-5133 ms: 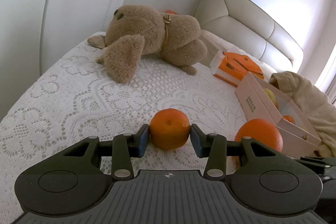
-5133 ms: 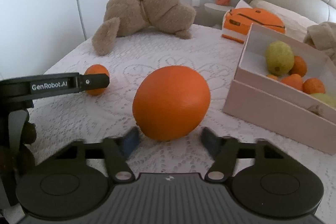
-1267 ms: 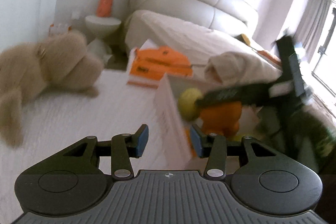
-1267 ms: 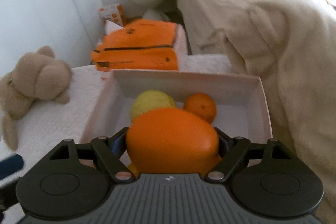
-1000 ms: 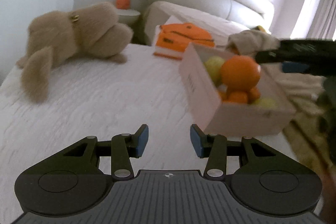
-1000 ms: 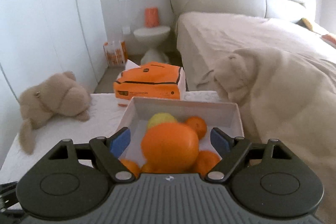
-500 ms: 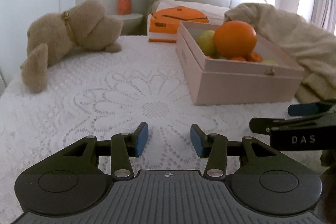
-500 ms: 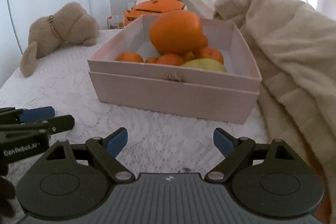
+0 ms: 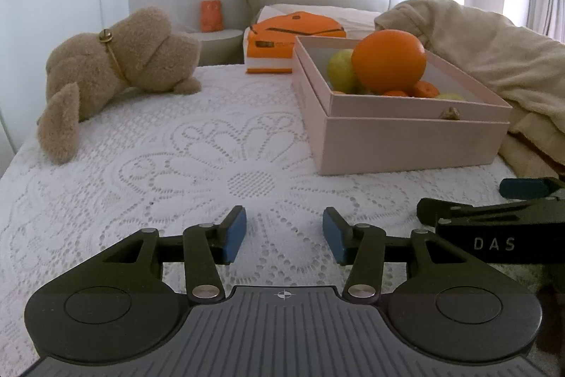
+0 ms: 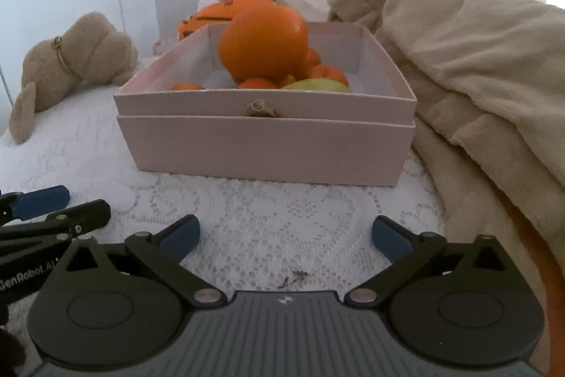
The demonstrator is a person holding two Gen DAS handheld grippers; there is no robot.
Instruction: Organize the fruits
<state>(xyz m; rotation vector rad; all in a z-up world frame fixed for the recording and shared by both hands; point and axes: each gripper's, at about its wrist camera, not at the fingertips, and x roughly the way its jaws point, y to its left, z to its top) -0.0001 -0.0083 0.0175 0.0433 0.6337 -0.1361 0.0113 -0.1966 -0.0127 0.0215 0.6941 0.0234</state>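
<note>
- Left gripper (image 9: 284, 235): jaws opening, nothing between them, above the white lace cover (image 9: 176, 165).
- Right gripper (image 10: 285, 235): jaws opening wide, empty; in the left view only its fingertip side shows, cut off at the edge.
- Large orange (image 10: 263, 37): atop the fruit pile in the pink box (image 10: 265, 147).
- Smaller fruits: mostly hidden by the box wall.
- Beige blanket (image 10: 476, 59): touches the box's right side.
- Plush dog (image 9: 113, 66): well apart.

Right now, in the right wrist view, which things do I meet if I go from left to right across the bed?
Stuffed dog → pink box with the big orange on top of the other fruit → beige blanket.
</note>
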